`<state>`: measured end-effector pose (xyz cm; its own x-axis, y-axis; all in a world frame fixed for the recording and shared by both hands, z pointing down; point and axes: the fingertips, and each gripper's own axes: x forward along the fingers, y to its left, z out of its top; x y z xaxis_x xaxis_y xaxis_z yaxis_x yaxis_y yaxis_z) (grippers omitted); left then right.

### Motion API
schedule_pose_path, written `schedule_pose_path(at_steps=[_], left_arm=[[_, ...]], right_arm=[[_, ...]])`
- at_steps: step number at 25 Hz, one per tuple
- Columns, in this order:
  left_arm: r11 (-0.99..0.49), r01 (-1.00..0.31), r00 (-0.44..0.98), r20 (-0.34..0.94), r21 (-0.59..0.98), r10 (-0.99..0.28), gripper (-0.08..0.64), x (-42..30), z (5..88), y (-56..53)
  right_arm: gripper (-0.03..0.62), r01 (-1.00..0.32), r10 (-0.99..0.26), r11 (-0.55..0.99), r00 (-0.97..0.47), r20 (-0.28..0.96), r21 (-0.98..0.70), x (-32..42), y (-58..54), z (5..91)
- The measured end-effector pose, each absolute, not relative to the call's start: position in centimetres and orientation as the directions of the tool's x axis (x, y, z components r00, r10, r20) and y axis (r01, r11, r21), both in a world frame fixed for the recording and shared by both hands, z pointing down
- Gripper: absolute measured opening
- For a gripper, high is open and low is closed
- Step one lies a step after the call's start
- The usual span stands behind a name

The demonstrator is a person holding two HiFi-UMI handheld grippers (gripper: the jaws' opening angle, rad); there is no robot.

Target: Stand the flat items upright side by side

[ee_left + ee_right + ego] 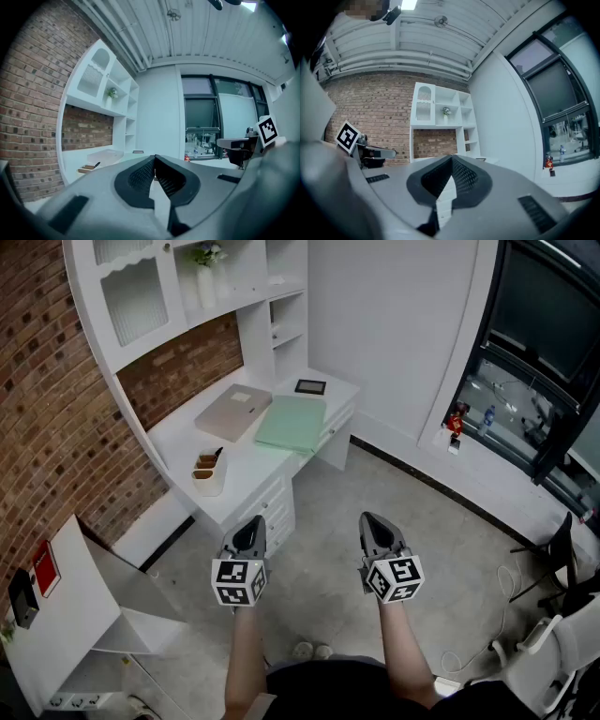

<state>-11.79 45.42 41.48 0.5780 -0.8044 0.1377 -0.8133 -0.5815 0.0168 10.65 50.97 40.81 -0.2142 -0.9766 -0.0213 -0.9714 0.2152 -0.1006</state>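
Standing well back from the desk [251,463] in the head view, the person is holding the left gripper [251,527] and right gripper [375,524] out over the floor, both clenched and carrying nothing. The flat items are lying on the desk top: a tan folder [232,412] and a green folder [292,423] are touching edge to edge, and a dark tablet [310,386] is sitting just behind them. The step in hand is probably the approach. It would go best by closing in first, opening the jaws only near the desk, and starting with the green folder, whose corner is overhanging the front edge.

In the left gripper view the jaws are pressing together on nothing, with the desk showing far off.

In the right gripper view the jaws are likewise meeting, empty.

Counting: two folders, one tablet, one pen cup [208,472], two grippers.
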Motion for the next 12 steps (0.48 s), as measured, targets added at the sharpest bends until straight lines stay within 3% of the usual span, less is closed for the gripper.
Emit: schedule_pose_path(at_steps=[12], left_arm=[[-0.599, -0.800, 0.597, 0.141, 0.029, -0.790, 0.009, -11.41, 41.84, 44.36]], right_arm=[[-0.005, -0.973, -0.978, 0.209, -0.208, -0.017, -0.102, 10.35, 50.21, 40.98]])
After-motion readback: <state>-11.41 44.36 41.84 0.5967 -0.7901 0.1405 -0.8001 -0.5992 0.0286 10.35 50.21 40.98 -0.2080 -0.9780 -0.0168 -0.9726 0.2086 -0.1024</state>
